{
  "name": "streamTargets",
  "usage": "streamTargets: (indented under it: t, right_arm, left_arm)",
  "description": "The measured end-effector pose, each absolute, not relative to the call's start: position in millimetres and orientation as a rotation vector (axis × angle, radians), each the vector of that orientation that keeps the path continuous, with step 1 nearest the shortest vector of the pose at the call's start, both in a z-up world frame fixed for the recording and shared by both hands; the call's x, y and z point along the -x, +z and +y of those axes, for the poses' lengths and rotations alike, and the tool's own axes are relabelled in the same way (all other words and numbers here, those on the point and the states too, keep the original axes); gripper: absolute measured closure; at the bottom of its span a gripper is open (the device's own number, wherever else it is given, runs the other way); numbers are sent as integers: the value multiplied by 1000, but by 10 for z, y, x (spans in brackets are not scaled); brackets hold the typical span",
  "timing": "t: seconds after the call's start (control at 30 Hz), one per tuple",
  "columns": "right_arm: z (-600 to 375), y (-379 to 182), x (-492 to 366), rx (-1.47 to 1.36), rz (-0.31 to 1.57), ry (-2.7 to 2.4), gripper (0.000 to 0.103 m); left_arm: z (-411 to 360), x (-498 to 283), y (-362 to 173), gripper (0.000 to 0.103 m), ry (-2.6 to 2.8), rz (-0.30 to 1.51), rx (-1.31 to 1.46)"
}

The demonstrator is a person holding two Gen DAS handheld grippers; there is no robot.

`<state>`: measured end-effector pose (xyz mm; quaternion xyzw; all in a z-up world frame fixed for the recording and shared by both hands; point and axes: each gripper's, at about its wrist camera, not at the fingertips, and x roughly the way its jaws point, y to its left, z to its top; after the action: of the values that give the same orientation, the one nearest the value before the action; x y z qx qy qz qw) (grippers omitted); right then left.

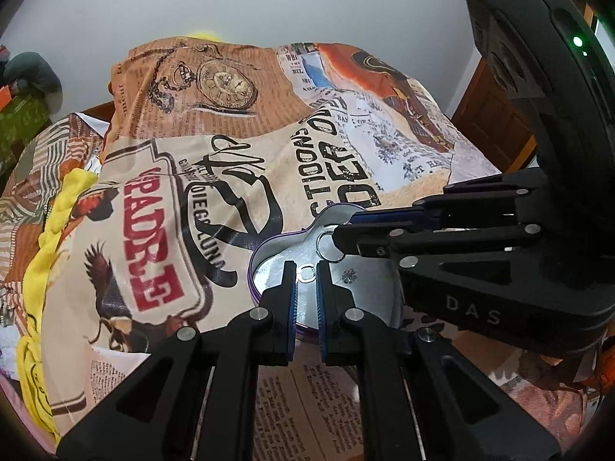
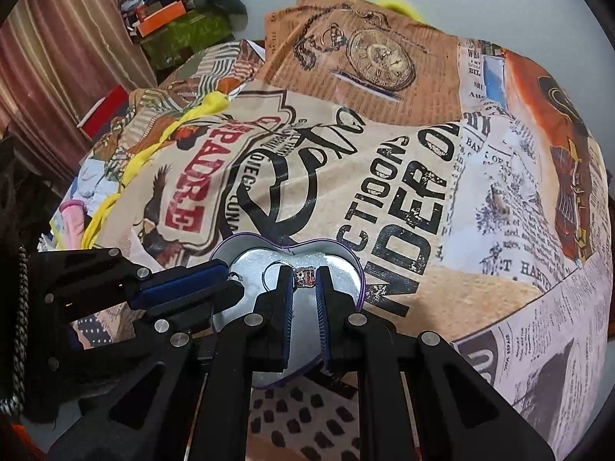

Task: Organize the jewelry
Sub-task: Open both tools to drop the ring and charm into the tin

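Observation:
A heart-shaped tin (image 1: 269, 246) with a purple rim and silver inside lies open on the printed bedspread; it also shows in the right wrist view (image 2: 346, 269). My left gripper (image 1: 306, 272) is shut on a small silver ring (image 1: 306, 272) over the tin. My right gripper (image 2: 305, 278) is shut on a ring with a pink stone (image 2: 305, 277) over the tin. In the left wrist view the right gripper (image 1: 338, 240) reaches in from the right, with a silver loop (image 1: 326, 246) at its tip. A small dark jewel (image 1: 349, 276) lies in the tin.
A printed bedspread (image 2: 423, 176) covers the bed. Yellow cloth (image 1: 57, 238) and loose clothes lie at the left. Boxes and clutter (image 2: 173, 23) stand at the far left by a curtain. A wooden bed frame (image 1: 492, 123) is at the right.

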<state>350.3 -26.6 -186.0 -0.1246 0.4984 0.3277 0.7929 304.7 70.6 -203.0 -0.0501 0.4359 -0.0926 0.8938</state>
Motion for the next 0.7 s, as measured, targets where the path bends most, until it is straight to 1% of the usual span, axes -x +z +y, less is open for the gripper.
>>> streamTargets:
  t: [0.33,0.7]
  right_arm:
    - [-226,-1921,-3507,301,1074,689,92]
    - [-249,-1776,-3408,330,1036,660,92]
  left_arm:
    - [731,-3072,-2080,96,-195,917,113]
    - [749,-2975,-1957,95,-176,910,119]
